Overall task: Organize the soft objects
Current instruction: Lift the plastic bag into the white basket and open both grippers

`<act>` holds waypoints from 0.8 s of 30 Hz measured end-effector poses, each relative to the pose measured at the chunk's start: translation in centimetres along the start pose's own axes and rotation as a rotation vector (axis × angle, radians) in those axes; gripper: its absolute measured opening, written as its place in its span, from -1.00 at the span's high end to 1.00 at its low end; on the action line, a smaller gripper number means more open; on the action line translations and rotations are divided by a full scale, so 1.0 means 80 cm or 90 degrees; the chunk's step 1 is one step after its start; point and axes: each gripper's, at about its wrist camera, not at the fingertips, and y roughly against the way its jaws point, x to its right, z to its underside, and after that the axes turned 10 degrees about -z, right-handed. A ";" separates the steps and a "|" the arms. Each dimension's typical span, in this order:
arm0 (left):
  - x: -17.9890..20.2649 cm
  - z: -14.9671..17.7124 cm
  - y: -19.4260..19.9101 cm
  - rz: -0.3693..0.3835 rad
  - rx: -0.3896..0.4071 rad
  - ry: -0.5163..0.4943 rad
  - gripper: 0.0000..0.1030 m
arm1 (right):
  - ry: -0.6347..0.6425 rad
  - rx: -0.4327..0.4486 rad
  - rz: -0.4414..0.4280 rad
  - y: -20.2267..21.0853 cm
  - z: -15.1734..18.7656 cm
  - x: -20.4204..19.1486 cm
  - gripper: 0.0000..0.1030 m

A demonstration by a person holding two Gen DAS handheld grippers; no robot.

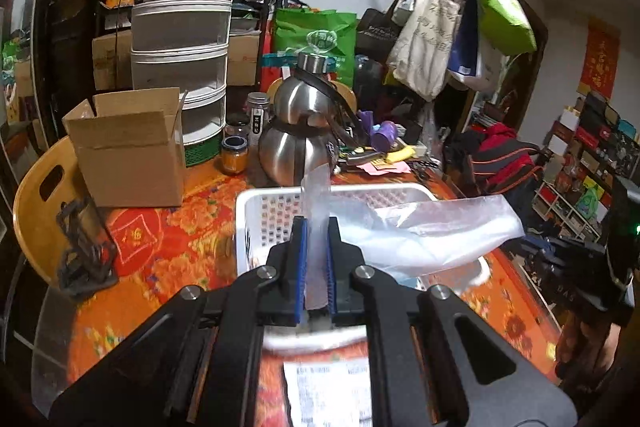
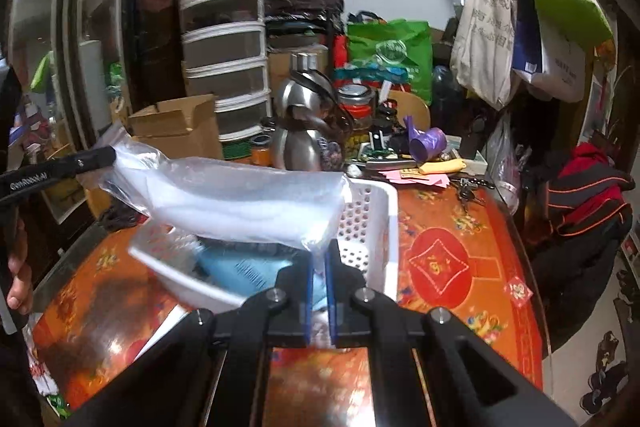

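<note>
A clear plastic bag is stretched in the air above a white perforated basket. My left gripper is shut on one end of the bag. My right gripper is shut on the other end of the bag, over the basket. A blue soft item lies inside the basket under the bag. The left gripper also shows in the right wrist view, at the bag's far left end. The right gripper's body shows at the right edge of the left wrist view.
The table has a red floral cloth. Behind the basket stand a steel kettle, a cardboard box, jars and a tiered white organizer. A wooden chair is on the left. Bags hang at the right.
</note>
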 end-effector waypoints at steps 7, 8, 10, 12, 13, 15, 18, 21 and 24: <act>0.012 -0.055 -0.099 -0.026 -0.066 0.018 0.86 | -0.021 -0.051 0.028 -0.077 -0.037 0.043 0.92; 0.013 -0.056 -0.114 -0.029 -0.080 0.021 0.86 | -0.019 -0.060 0.037 -0.090 -0.040 0.048 0.92; 0.014 -0.052 -0.135 -0.040 -0.096 0.024 0.86 | -0.029 -0.073 0.041 -0.109 -0.043 0.057 0.92; 0.015 -0.045 -0.158 -0.045 -0.118 0.027 0.86 | -0.034 -0.082 0.045 -0.126 -0.044 0.064 0.92; 0.015 -0.040 -0.169 -0.047 -0.126 0.028 0.86 | -0.038 -0.083 0.050 -0.132 -0.045 0.067 0.92; 0.018 -0.032 -0.190 -0.057 -0.140 0.020 0.85 | -0.043 -0.090 0.062 -0.145 -0.043 0.071 0.92; 0.013 -0.021 -0.203 -0.062 -0.148 0.023 0.85 | -0.043 -0.102 0.080 -0.159 -0.035 0.073 0.92; 0.004 -0.015 -0.204 -0.052 -0.148 0.032 0.52 | -0.050 -0.123 0.073 -0.170 -0.026 0.078 0.87; -0.001 -0.010 -0.188 -0.073 -0.123 0.022 -0.22 | -0.057 -0.137 0.065 -0.177 -0.020 0.082 0.41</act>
